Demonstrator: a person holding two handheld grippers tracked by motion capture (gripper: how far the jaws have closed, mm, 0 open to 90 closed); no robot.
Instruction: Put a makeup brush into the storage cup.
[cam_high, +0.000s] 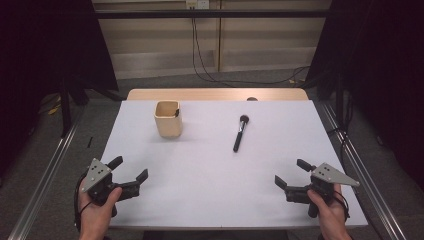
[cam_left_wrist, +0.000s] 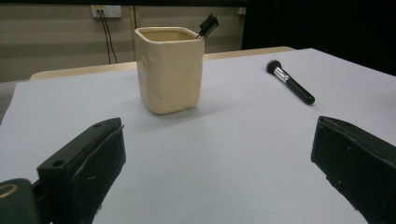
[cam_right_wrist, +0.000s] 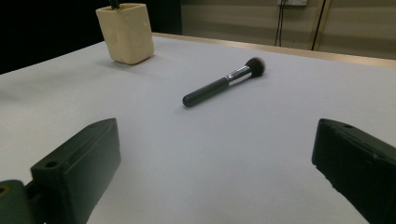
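A cream square cup (cam_high: 168, 118) (cam_left_wrist: 169, 68) (cam_right_wrist: 125, 33) stands upright at the back left of the white table (cam_high: 210, 190), with a small dark brush tip (cam_left_wrist: 208, 25) poking from its rim. A black makeup brush (cam_high: 240, 132) (cam_left_wrist: 289, 82) (cam_right_wrist: 223, 82) lies flat to the cup's right, bristles pointing away from me. My left gripper (cam_high: 131, 169) (cam_left_wrist: 219, 163) rests near the front left edge, open and holding nothing. My right gripper (cam_high: 292, 173) (cam_right_wrist: 215, 163) sits near the front right edge, open too.
A wooden strip (cam_high: 217, 94) shows beyond the table's far edge. Cables (cam_high: 210, 75) trail over the floor behind. Metal rails (cam_high: 45, 170) run along both sides of the table, and dark curtains (cam_high: 45, 45) hang at left and right.
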